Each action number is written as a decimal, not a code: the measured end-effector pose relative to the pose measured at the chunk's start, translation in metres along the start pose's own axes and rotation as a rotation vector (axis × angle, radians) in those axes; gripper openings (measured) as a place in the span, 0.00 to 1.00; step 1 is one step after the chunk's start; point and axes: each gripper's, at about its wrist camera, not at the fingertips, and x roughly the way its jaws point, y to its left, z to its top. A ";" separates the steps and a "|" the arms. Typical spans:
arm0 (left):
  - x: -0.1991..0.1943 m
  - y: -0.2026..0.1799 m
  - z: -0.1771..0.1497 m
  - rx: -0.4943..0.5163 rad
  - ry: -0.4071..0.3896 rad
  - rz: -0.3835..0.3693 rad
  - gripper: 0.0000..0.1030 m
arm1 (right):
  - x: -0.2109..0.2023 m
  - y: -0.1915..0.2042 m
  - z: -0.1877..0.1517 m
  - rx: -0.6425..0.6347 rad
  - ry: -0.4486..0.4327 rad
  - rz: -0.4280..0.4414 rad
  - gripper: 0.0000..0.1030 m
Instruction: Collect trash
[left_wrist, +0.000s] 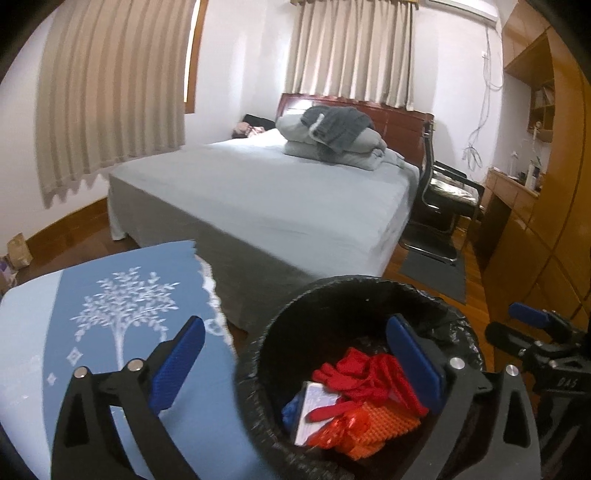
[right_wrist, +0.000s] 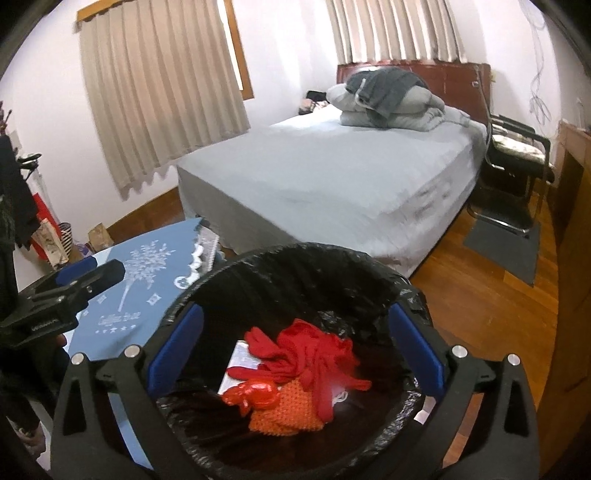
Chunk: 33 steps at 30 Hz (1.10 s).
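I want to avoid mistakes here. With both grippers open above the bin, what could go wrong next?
1. The right gripper hangs over the trash bin; lowering it might snag the black liner on the rim.
2. The left gripper straddles the bin's edge beside the blue tablecloth; a sideways move could knock the bin.

A polished brown wooden floor carried a black-lined round trash bin. Just left of the bin stood a table under a blue tree-print cloth; behind the bin, a grey-sheeted bed; right of it, a grey mat.
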 end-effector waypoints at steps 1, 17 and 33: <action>-0.005 0.002 -0.001 -0.004 -0.002 0.009 0.94 | -0.004 0.004 0.001 -0.009 -0.004 0.006 0.95; -0.077 0.012 -0.022 -0.014 -0.045 0.097 0.94 | -0.054 0.053 0.004 -0.084 -0.033 0.083 0.95; -0.144 0.008 -0.025 -0.027 -0.132 0.148 0.94 | -0.097 0.086 0.009 -0.123 -0.064 0.112 0.95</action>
